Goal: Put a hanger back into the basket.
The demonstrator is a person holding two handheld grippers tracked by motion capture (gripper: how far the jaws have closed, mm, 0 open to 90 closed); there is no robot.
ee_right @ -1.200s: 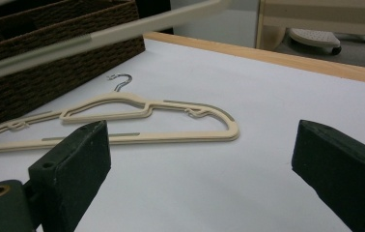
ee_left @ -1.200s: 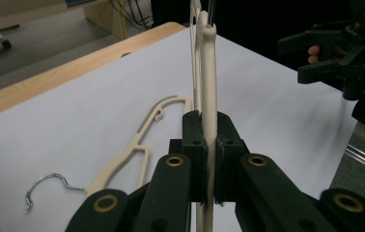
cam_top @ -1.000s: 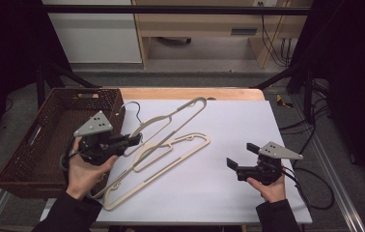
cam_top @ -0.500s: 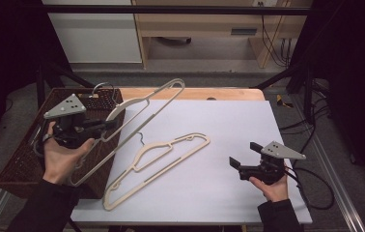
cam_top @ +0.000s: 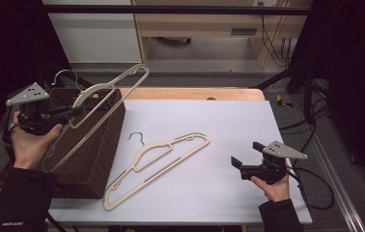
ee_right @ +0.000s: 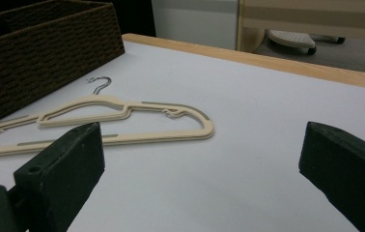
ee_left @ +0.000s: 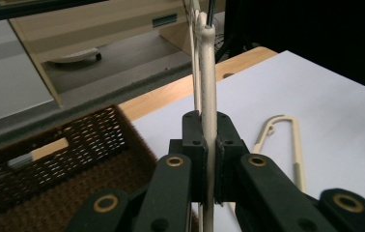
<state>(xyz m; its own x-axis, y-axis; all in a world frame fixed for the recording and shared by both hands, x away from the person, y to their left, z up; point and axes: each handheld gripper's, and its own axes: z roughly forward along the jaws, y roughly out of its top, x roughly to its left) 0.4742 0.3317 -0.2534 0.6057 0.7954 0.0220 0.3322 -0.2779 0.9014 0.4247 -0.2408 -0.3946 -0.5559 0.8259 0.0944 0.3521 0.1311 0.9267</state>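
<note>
- Cream hanger (cam_top: 104, 94), clamped in the left tongs (cam_top: 74, 111), hangs over the wicker basket (cam_top: 91, 159).
- Next: lower it in, release.
- Right tongs (cam_top: 237, 164) gape empty; second hanger (cam_top: 156, 162) lies on the desk (cam_top: 229, 121).

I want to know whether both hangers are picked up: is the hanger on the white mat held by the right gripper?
No: the hanger lies flat on the mat, apart from the right gripper, whose jaws stand open and empty.

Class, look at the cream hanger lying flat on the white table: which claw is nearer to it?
Right. The right claw hovers open beside the flat hanger; the left claw is over the basket, gripping another hanger.
</note>
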